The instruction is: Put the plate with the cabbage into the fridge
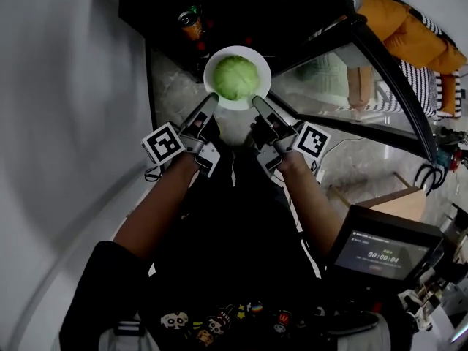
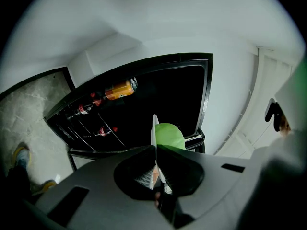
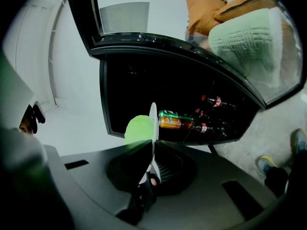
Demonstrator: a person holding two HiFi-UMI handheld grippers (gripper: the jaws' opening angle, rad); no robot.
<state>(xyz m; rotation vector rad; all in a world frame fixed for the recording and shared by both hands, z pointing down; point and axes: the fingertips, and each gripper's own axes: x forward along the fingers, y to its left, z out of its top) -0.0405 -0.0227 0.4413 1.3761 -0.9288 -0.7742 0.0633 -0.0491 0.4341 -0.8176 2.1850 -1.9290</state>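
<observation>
Fingers, head view: the left gripper [image 1: 211, 102] and the right gripper [image 1: 257, 102] each pinch the near rim of the plate [image 1: 212, 68]. The plate is held in the air before the open fridge [image 1: 292, 13], with the cabbage [image 1: 235, 77] centred on it.
Fingers, left gripper view: the fingers [image 2: 139, 169] are closed on the rim, and the plate shows edge-on.
Fingers, right gripper view: the fingers [image 3: 136, 159] are likewise clamped on the rim. Drink cans [image 3: 175, 120] lie inside the fridge beyond.
Doing it well: hold both grips level and advance them together (a round head rolls easily), aiming clear of the cans.
Pointing: the plate is round, so it has no long axis. It lies face up, its far rim toward the fridge.
</observation>
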